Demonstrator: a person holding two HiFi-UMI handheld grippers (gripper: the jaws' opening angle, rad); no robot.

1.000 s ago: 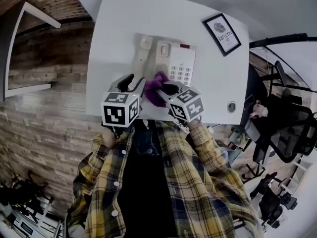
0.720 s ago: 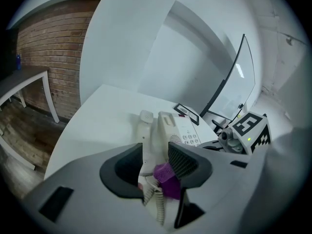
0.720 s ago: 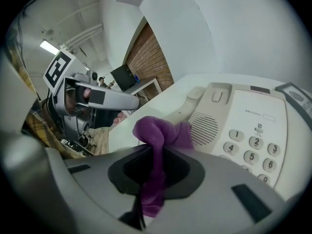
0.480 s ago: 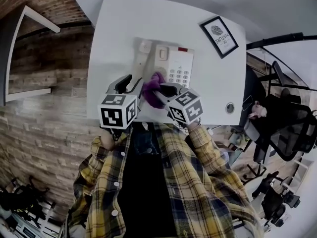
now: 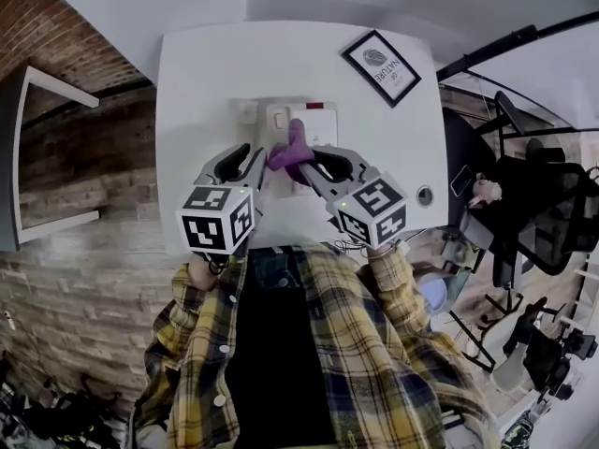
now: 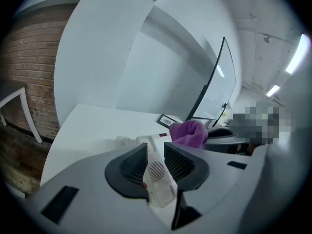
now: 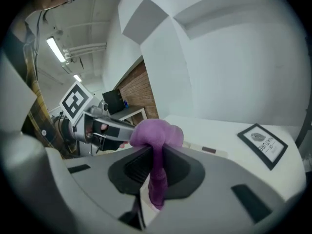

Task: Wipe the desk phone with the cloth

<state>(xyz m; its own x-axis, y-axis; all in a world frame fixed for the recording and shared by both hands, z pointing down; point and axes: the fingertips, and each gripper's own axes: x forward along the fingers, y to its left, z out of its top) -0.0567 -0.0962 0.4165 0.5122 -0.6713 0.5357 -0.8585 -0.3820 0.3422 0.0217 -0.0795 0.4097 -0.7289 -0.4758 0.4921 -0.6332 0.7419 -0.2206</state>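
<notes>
On worktop [image 5: 187, 82], phone [image 5: 323, 124]; purple cloth [image 5: 292, 148] above it, pinched in right tongs [image 5: 311, 155]. Left tongs [image 5: 251, 153] have just been closing and seem clamped on handset [image 6: 156, 174]. Framed picture [image 5: 382, 65] behind.

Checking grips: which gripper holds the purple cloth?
The right gripper: its jaws pinch the purple cloth; the left gripper has just closed on the handset.
</notes>
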